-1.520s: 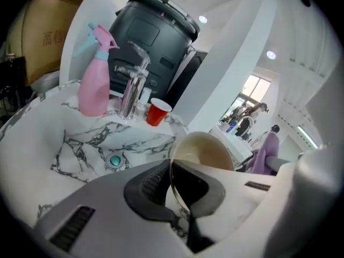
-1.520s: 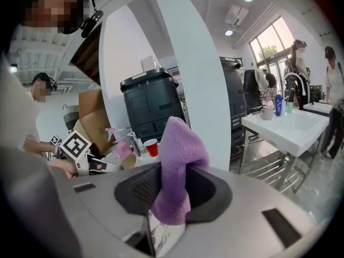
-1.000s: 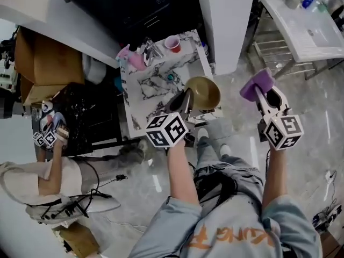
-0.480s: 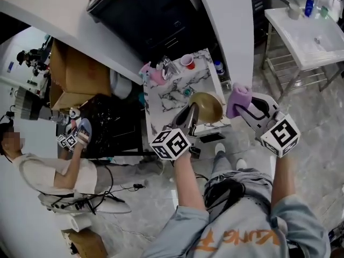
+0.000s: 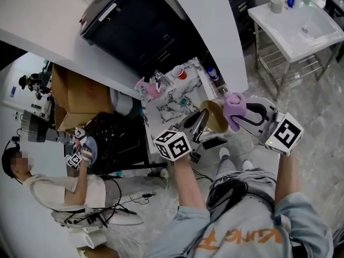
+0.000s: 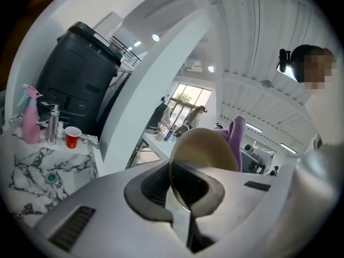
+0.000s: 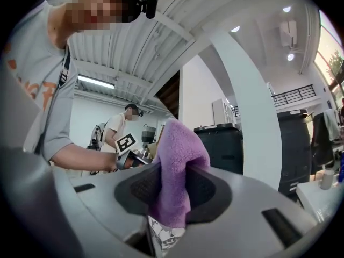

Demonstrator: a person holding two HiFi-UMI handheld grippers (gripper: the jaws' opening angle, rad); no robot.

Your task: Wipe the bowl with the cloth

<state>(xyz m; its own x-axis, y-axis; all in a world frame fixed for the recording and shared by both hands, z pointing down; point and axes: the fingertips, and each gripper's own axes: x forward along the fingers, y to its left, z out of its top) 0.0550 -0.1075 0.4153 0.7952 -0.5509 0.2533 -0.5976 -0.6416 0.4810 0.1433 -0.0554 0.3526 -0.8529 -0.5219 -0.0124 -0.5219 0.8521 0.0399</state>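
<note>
**Bowl and cloth meet in mid-air over the tabletop's corner**

The left gripper point(image 5: 202, 118) has its fingers pinched on the rim of a golden-tan round bowl point(image 5: 215, 117). The bowl is held off the surface at the centre of the head view, tipped on edge. The right gripper point(image 5: 245, 112) comes in from the right, its fingers clamped on a purple fleecy cloth point(image 5: 233, 107). The cloth's bunched end lies against the bowl's right edge. In the left gripper view the cloth shows just past the far right of the bowl's rim.

Under and to the left of the bowl is a small marble-patterned tabletop point(image 5: 164, 110). At its far end stand a red plastic cup point(image 5: 178, 72) and a pink spray bottle point(image 5: 147, 87), with a shiny metal item between them that is too small to identify. A small teal object point(image 5: 184, 101) lies near the middle. All of these are well apart from the bowl.

A tall black cabinet point(image 5: 134, 28) fills the upper centre, flanked by a white column point(image 5: 215, 36). Brown cardboard boxes point(image 5: 75, 90) sit at the left. A white metal-framed table point(image 5: 301, 31) with bottles stands at the upper right. The floor point(image 5: 317, 101) is glossy grey stone. At the lower left a second person point(image 5: 54, 187) holds another marker-cube device point(image 5: 75, 158).
</note>
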